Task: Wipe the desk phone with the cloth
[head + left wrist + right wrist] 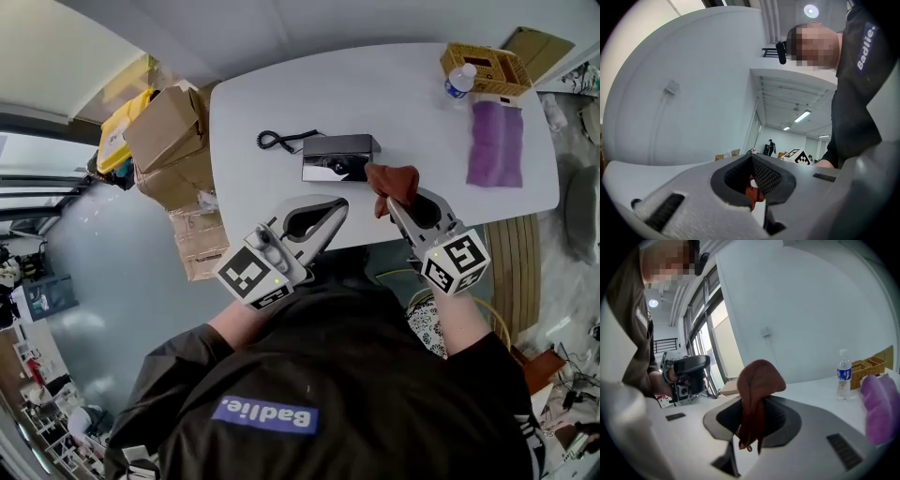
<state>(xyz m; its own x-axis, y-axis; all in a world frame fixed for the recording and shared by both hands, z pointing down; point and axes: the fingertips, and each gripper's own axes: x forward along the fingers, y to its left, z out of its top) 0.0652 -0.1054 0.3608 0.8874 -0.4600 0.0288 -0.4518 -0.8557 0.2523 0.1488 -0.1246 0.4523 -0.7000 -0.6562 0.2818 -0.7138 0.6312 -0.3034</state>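
Observation:
The black desk phone (337, 157) lies on the white table (281, 84), its coiled cord (281, 141) trailing to the left. A rust-brown cloth (394, 180) hangs bunched just right of the phone's front corner, and my right gripper (390, 201) is shut on it. In the right gripper view the cloth (757, 380) stands up from between the jaws and its ends dangle below. My left gripper (339, 204) hovers at the table's near edge in front of the phone, jaws together with nothing held. Through its jaw opening, the left gripper view shows a bit of the cloth (753, 193).
A purple cloth (495, 141) lies at the table's right end, with a water bottle (459, 80) and a yellow basket (486, 66) behind it. Cardboard boxes (173, 141) stand on the floor left of the table. The person's dark torso fills the near side.

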